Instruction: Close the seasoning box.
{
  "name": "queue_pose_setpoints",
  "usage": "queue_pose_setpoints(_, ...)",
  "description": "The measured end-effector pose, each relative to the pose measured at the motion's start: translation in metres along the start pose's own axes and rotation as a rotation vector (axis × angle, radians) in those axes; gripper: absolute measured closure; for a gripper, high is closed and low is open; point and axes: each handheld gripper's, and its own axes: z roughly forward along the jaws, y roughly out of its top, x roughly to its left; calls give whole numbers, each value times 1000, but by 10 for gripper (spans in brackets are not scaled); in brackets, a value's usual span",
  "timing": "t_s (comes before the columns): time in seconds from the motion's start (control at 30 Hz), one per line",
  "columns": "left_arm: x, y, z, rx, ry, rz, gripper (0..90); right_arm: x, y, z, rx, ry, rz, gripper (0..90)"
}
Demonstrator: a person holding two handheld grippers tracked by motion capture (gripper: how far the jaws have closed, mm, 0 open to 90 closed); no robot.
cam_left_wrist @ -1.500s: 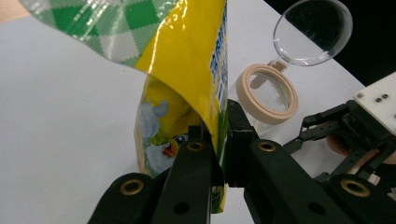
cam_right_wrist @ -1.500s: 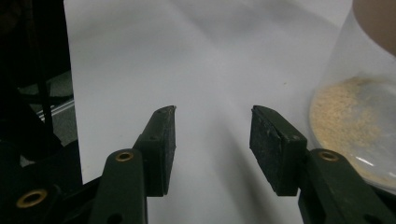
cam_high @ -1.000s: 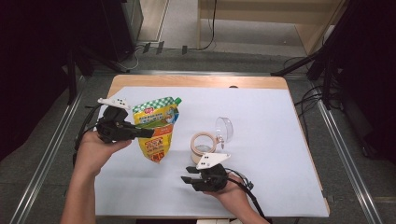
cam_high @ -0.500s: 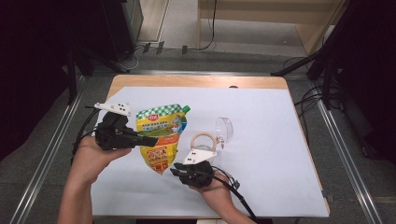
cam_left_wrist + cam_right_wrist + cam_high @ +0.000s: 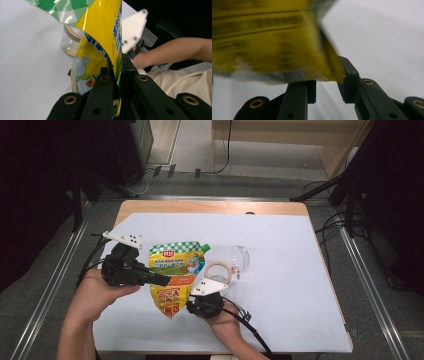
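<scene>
A yellow pouch point(image 5: 177, 270) with a green checked top and a green spout hangs tilted above the white sheet. My left gripper point(image 5: 167, 281) is shut on its left edge; in the left gripper view the pouch point(image 5: 100, 45) runs up from between the closed jaws of the left gripper point(image 5: 117, 75). My right gripper point(image 5: 192, 304) sits at the pouch's lower right corner. Its jaws have just been opening. In the right gripper view the blurred pouch point(image 5: 269, 37) has its corner between the tips of the right gripper point(image 5: 327, 87), touching one pad with a gap to the other.
A clear jar point(image 5: 235, 262) with a tan lid lies on its side just right of the pouch, and its body point(image 5: 70, 42) appears behind the pouch. A white sheet point(image 5: 290, 270) covers the wooden table point(image 5: 200, 206). Metal rails point(image 5: 365, 270) flank the table.
My right gripper has moved left to the pouch's lower corner. My left gripper has drawn a little toward the person with the pouch, which now hangs more upright.
</scene>
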Motion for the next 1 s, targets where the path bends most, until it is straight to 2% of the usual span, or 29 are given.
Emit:
queue_pose_setpoints(0.13,1,3,4,-18,21,-17,891,9,-2,-5,-5,5,-81,725)
queue_pose_setpoints(0.2,1,5,8,-37,28,-31,881,12,-2,-9,6,14,-103,717)
queue_pose_setpoints(0.27,0,7,12,-44,27,-28,881,14,-2,-11,20,15,-114,716)
queue_pose_setpoints(0.47,0,11,22,-48,50,-43,868,12,-5,-16,49,42,-91,716)
queue_pose_setpoints(0.53,2,12,26,-57,51,-67,852,12,-5,-17,54,55,-85,717)
queue_pose_setpoints(0.67,1,13,30,-51,54,-65,843,16,-4,-18,71,65,-88,718)
queue_pose_setpoints(0.77,0,14,33,-49,56,-66,836,20,-4,-21,85,89,-78,719)
queue_pose_setpoints(1.0,3,15,37,-60,66,-98,817,23,-4,-26,99,123,-53,733)
